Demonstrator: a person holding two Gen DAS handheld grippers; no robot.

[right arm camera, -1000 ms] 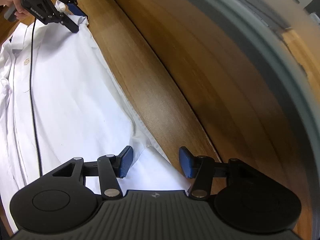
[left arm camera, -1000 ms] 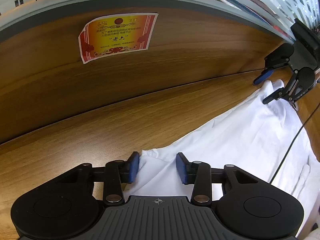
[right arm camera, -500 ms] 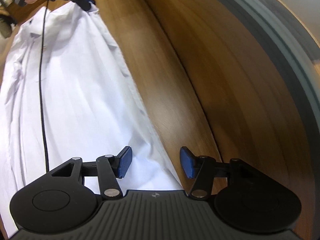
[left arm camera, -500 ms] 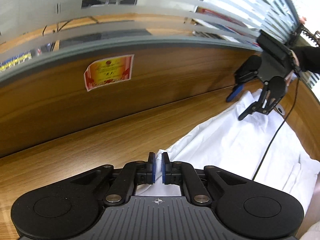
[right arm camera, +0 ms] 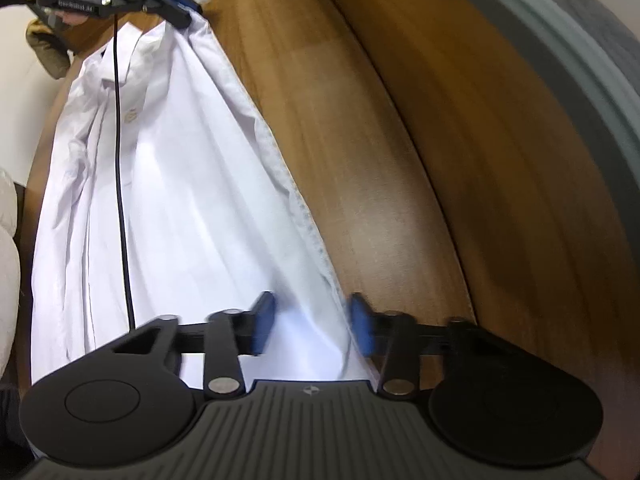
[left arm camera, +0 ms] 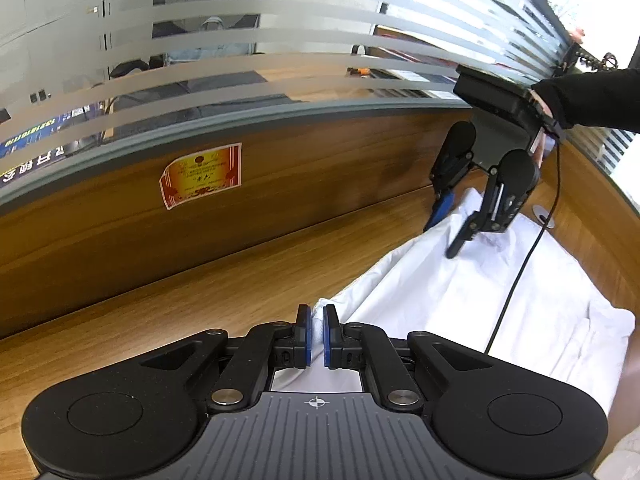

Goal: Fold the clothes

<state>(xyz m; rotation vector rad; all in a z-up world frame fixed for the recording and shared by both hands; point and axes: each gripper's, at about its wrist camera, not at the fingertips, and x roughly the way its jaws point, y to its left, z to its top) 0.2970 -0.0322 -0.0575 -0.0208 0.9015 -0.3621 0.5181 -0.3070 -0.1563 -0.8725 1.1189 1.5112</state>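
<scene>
White shirt (right arm camera: 192,208) spread lengthwise on the wooden surface (left arm camera: 208,280), its far edge raised off the wood between the two tongs. Left tongs (left arm camera: 316,336) clenched on a corner of cloth; right tongs (right arm camera: 312,328) released, blue pads either side of the edge with the fabric between them, not pinched.

Risks, as judged from this moment: with one end gripped and the other loose, any lift or pull by the left tongs may drag the edge out from between the open pads and skew the shirt. A shallow bite at the right end may catch one layer only, or slip. The black cable (right arm camera: 120,152) lying along the cloth may snag or be trapped in a fold.

Left wrist view: shows the closed grip, the right tongs from outside above the far end, the sleeve (left arm camera: 592,96) behind them, a red-and-yellow sticker (left arm camera: 202,174) on the back panel. Right wrist view: shows the shirt's whole length, its creases and placket, and the left tongs at the far end; this view is blurred at the pads.
</scene>
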